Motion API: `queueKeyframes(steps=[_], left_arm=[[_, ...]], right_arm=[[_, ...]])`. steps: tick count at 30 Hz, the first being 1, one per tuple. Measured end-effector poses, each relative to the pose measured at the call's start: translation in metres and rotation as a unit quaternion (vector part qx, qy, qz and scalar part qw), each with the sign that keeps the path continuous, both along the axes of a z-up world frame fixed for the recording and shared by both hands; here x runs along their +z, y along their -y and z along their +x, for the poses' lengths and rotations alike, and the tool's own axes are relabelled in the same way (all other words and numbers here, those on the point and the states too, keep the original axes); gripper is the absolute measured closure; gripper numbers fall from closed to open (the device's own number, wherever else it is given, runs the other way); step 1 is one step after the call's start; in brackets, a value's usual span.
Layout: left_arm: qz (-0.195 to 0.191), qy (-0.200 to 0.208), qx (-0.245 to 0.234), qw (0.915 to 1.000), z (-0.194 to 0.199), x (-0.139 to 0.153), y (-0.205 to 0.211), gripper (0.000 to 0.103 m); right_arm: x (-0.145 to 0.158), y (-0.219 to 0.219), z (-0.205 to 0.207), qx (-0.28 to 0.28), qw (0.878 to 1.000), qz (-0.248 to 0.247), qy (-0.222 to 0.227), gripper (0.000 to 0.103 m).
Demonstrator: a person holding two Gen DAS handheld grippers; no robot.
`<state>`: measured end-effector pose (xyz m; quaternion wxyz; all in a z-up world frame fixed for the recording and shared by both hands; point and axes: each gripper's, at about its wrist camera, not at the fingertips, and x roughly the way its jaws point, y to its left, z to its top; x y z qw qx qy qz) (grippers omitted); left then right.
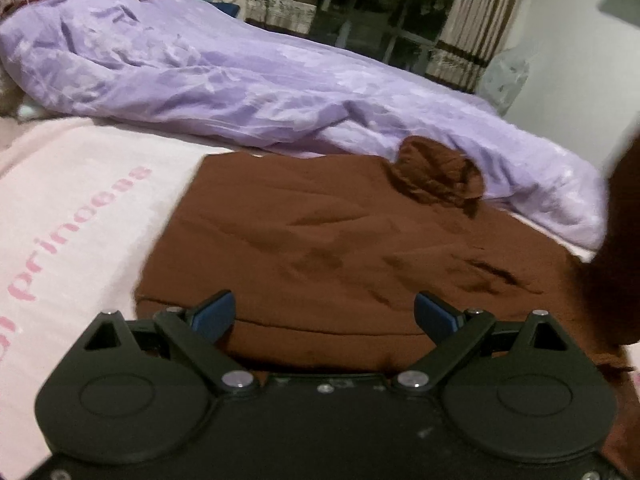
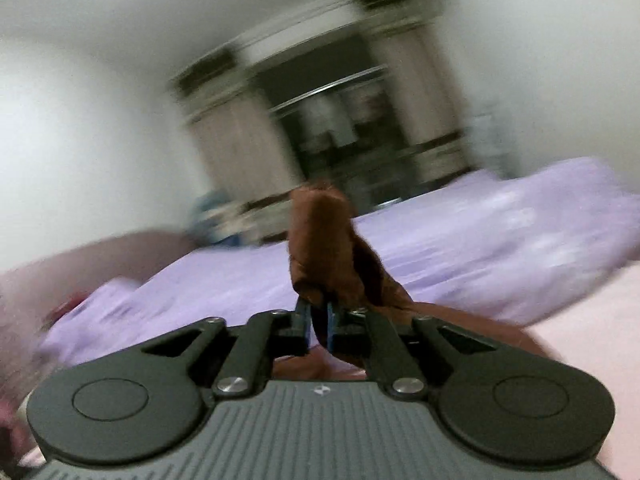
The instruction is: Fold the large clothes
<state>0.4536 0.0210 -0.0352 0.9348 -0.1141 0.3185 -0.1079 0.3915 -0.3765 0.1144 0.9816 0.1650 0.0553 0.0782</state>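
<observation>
A large brown garment [image 1: 328,240] lies spread flat on the pink bed sheet [image 1: 80,208], with a bunched brown lump [image 1: 436,176] at its far edge. My left gripper [image 1: 324,314] hovers low over the garment's near hem, jaws wide open, nothing between the blue pads. In the right wrist view, my right gripper [image 2: 318,314] is shut on a fold of the brown garment [image 2: 324,240], which sticks up past the fingertips and trails down to the right. That view is blurred by motion. A dark brown shape [image 1: 616,248] rises at the right edge of the left wrist view.
A crumpled lilac quilt [image 1: 240,80] lies along the far side of the bed. Behind it are striped curtains [image 1: 468,32] and a dark window [image 1: 360,12]. A white wall [image 1: 580,80] stands at the right. The sheet bears pink lettering [image 1: 76,236].
</observation>
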Motion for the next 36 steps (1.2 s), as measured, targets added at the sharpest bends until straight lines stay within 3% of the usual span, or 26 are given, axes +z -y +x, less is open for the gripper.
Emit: queueKeyframes(steps=[2,4,7,11,15,19,22,24,25,28,32,36], left_arm=[[-0.032,-0.008,-0.013,0.9994,0.0,0.002,0.003,0.005],[-0.081,-0.021,-0.034,0.9959,0.003,0.003,0.005,0.005],[-0.154,-0.043,-0.063,0.9852,0.012,-0.001,0.01,0.006],[-0.208,-0.076,-0.082,0.9717,0.031,-0.012,0.032,0.01],[-0.243,-0.114,-0.089,0.9592,0.056,-0.025,0.064,0.032],[-0.244,-0.128,-0.081,0.9577,0.075,-0.033,0.09,0.039],[-0.233,-0.13,-0.08,0.9604,0.083,-0.033,0.103,0.061],[-0.228,-0.131,-0.081,0.9614,0.082,-0.031,0.108,0.075],[-0.228,-0.129,-0.083,0.9614,0.08,-0.03,0.107,0.077],[-0.235,-0.112,-0.101,0.9603,0.072,-0.02,0.102,0.087],[-0.2,-0.081,-0.123,0.9687,0.053,-0.011,0.102,0.087],[-0.142,-0.096,-0.122,0.9776,0.057,-0.036,0.116,0.086]], right_arm=[[-0.014,-0.048,0.015,0.042,0.999,-0.029,-0.02,0.042],[-0.034,-0.086,0.028,0.056,0.994,-0.069,-0.058,0.032],[-0.052,-0.093,0.028,0.083,0.99,-0.065,-0.094,0.038],[-0.063,-0.045,0.006,0.057,0.99,0.02,-0.125,0.038],[-0.083,0.027,-0.015,-0.009,0.98,0.102,-0.169,0.038],[-0.121,0.081,-0.027,-0.05,0.957,0.19,-0.215,0.038],[-0.145,0.098,-0.02,-0.068,0.94,0.24,-0.233,0.038],[-0.156,0.104,-0.012,-0.071,0.935,0.259,-0.232,0.038],[-0.159,0.107,-0.006,-0.078,0.932,0.269,-0.23,0.044],[-0.163,0.112,0.004,-0.063,0.926,0.304,-0.217,0.092],[-0.156,0.126,-0.003,-0.073,0.934,0.29,-0.195,0.096],[-0.174,0.129,-0.002,-0.072,0.929,0.278,-0.231,0.096]])
